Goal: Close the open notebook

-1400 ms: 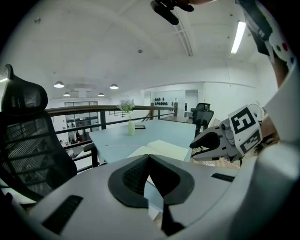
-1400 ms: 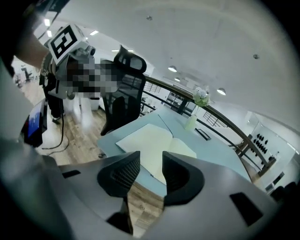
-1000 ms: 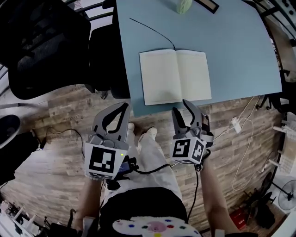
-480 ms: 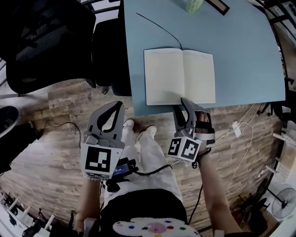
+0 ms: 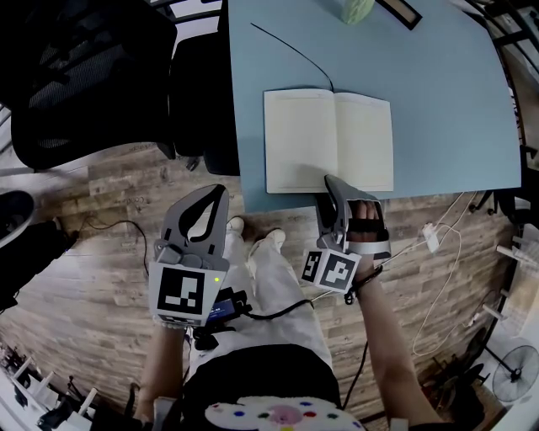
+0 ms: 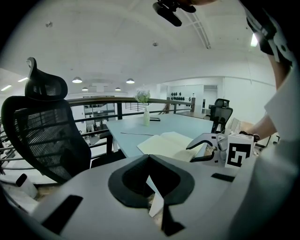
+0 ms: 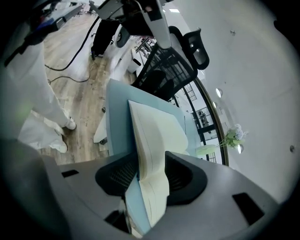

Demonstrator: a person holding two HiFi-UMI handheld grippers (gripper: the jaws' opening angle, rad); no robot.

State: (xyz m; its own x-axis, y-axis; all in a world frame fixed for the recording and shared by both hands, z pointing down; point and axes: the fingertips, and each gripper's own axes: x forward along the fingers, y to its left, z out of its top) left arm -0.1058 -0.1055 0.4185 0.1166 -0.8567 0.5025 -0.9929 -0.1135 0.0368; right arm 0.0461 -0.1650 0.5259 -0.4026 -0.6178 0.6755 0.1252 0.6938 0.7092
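Notebook (image 5: 328,141) lies open and flat on the blue table (image 5: 438,76), by its near edge, both pages up. A black cord (image 5: 290,52) runs from the spine toward the far left. A green vase (image 5: 357,8) stands at the far edge.

Right gripper (image 5: 333,189): at the table's near edge, by the bottom of the spine. It is rolled so that one jaw lies over the near edge of the right page and the other under the tabletop. Jaws stand wide and have just been closing a little. Page edge and table edge are both between them, but no firm clamp shows.

Left gripper (image 5: 221,192): off the table, to the near left, over the wood floor (image 5: 109,278). Jaw tips meet, clenched on nothing.

Black chair (image 5: 76,76) stands left of the table.
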